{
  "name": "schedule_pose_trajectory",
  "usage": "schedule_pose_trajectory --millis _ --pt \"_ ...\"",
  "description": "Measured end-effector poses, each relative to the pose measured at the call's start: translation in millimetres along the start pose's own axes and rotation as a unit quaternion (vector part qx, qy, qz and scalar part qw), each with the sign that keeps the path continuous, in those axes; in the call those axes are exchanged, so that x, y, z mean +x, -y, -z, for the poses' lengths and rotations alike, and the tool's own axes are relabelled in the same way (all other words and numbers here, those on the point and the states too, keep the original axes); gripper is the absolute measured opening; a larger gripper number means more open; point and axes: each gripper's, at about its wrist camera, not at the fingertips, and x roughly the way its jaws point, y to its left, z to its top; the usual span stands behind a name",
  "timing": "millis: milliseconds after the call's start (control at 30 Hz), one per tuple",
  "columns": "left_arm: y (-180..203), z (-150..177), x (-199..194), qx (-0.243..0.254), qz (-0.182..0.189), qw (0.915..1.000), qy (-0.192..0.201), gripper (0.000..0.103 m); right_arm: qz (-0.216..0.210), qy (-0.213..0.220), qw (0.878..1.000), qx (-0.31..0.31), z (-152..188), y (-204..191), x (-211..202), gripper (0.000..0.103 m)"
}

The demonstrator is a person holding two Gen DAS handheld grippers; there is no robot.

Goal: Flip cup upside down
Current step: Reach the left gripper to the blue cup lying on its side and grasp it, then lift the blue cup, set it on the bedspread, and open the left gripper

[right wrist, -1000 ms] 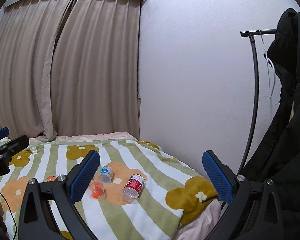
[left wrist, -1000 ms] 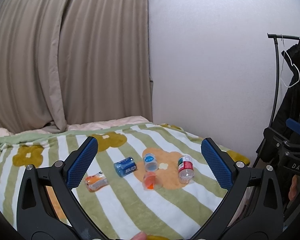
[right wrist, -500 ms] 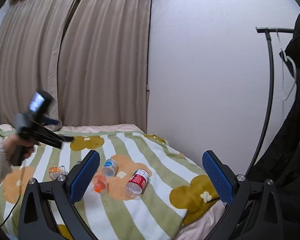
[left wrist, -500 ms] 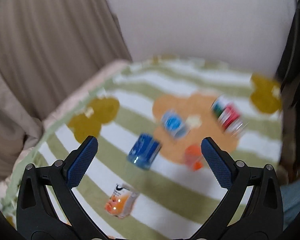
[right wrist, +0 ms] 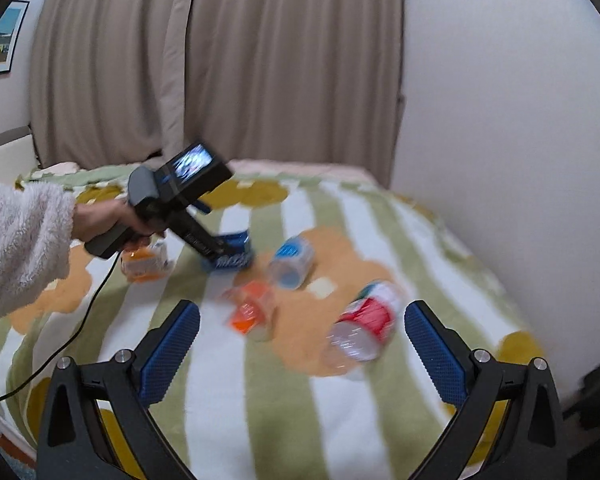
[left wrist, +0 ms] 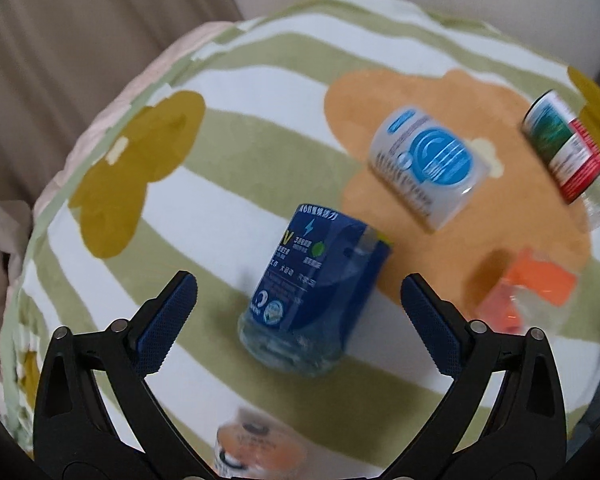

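Observation:
Several clear plastic cups lie on their sides on a green-striped blanket [left wrist: 236, 184]. The dark-blue-label cup [left wrist: 316, 288] lies right in front of my left gripper [left wrist: 298, 304], which is open and empty, its jaws wide on either side of the cup without touching it. In the right wrist view the left gripper [right wrist: 224, 250] hovers over that blue cup [right wrist: 236, 254]. My right gripper [right wrist: 302, 338] is open and empty, above the blanket in front of the orange cup [right wrist: 252, 312] and the red-label cup [right wrist: 364, 324].
A light-blue-label cup [left wrist: 428, 164] [right wrist: 292, 262], an orange-label cup [left wrist: 528, 296] and a red-and-green-label cup [left wrist: 568, 148] lie to the right. Another orange-print cup [left wrist: 256, 452] [right wrist: 144, 262] lies near the left gripper. A white wall [right wrist: 500, 120] borders the bed on the right, curtains [right wrist: 220, 60] behind.
My left gripper has swung down and forward over the bed, closing in on the dark blue cup. My right gripper has moved closer to the cups and stayed open.

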Motion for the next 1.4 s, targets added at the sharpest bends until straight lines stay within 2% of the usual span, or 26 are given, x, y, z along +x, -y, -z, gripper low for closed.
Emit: schedule_pose_trajectory --millis 133,200,400,500,600,700,833,967,1067,1200,1400 --pt "1 -1 24 0.005 0.008 0.9996 -0.026 0.091 -0.009 -0.017 1.0 -0.007 7 -5 15 0.102" --pt "3 0 32 0.01 0.014 0.9992 -0.035 0.073 -0.008 -0.02 1.0 -0.014 8 -7 17 0.102" --pt "7 3 25 0.017 0.016 0.999 -0.038 0.071 0.003 -0.018 0.999 -0.027 8 -4 15 0.102" --pt "6 6 -2 0.021 0.008 0.9994 -0.026 0.071 0.012 -0.009 1.0 -0.027 5 0 12 0.102" --pt "12 14 -52 0.035 0.001 0.9994 0.0 0.071 0.017 0.005 1.0 -0.022 0 3 -3 0.102" --pt "34 24 -97 0.072 -0.008 0.9972 0.019 0.071 0.023 0.021 0.999 -0.014 -8 7 -29 0.102" --pt "88 41 -135 0.142 0.022 0.9895 0.015 0.071 0.025 0.041 0.999 0.0 -14 9 -60 0.102" --pt "148 63 -119 0.179 0.06 0.9819 -0.02 0.071 0.015 0.051 0.998 0.02 -14 8 -81 0.102" --pt "179 81 -100 0.194 0.065 0.9781 -0.04 0.071 0.019 0.051 0.998 0.019 -11 5 -92 0.102" --pt "190 89 -81 0.198 0.085 0.9748 -0.057 0.071 0.014 0.047 0.999 0.024 -5 2 -94 0.102" --pt "192 87 -70 0.198 0.074 0.9757 -0.059 0.074 0.017 0.044 0.999 0.017 -3 -3 -91 0.102"
